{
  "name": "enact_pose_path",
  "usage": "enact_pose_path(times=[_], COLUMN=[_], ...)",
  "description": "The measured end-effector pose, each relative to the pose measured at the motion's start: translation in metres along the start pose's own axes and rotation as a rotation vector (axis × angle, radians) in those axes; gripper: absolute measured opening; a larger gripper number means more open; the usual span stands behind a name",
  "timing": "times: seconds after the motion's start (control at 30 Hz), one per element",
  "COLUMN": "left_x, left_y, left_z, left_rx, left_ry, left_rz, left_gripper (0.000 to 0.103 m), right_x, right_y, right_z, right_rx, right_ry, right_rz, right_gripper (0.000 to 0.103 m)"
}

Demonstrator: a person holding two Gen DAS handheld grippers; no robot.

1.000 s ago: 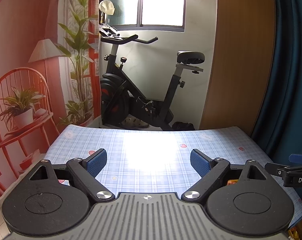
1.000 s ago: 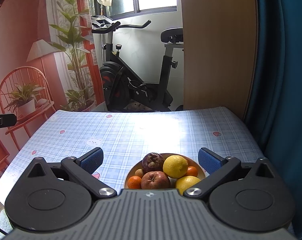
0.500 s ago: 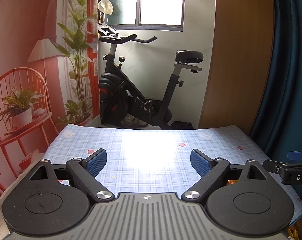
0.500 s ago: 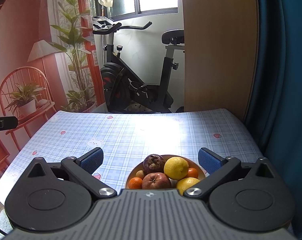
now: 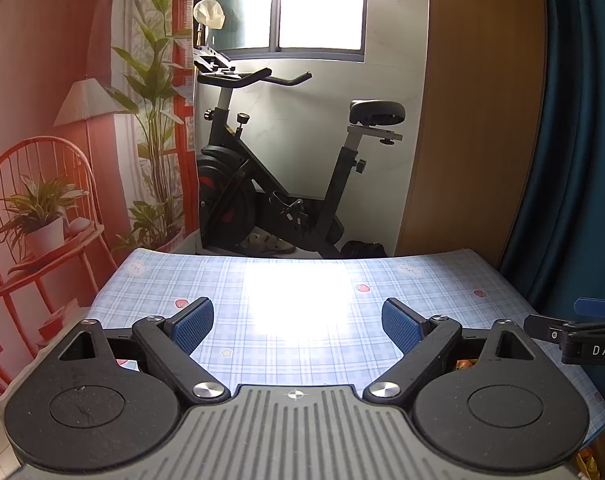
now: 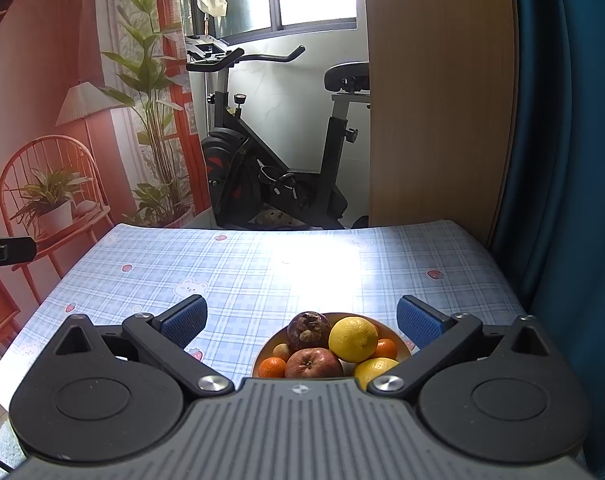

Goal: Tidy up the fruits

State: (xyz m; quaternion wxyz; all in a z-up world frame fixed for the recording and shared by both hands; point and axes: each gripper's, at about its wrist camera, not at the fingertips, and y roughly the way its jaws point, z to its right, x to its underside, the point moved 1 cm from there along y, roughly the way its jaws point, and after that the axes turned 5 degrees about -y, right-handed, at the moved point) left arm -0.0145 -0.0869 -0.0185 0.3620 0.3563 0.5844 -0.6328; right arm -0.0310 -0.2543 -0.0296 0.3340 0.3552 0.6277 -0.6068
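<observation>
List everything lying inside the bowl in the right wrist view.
The bowl holds two lemons, an apple, a dark fruit, two oranges and a small pale fruit. The gripper body covers its near part.

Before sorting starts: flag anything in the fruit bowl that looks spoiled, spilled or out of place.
One thing: the dark brownish fruit at the back of the bowl has a shrivelled, crusty top, unlike the smooth lemon beside it. Nothing has spilled onto the tablecloth.

1. Each tool, left tool (image 5: 297, 326) and right tool (image 6: 301, 322), is built of black matte arms with round hubs.
2. Blue ribbed pads (image 5: 192, 325) are fitted.
3. Silver screws (image 6: 212, 383) and a grey ridged housing (image 6: 302, 432) are seen.
</observation>
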Motion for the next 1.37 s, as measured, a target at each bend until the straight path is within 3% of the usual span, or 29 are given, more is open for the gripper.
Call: enact_pose_path(times=[1.37], left_x=[-0.0029], left_y=[0.0048], left_z=[-0.0087], left_rx=[0.007], left_ry=[-0.037], left_rz=[-0.037], left_gripper=[0.095], right_x=[-0.0061], right_y=[-0.0061], right_z=[-0.0030], right_rx=[0.003], right_ry=[-0.005], right_rz=[0.004], right_gripper=[0.103])
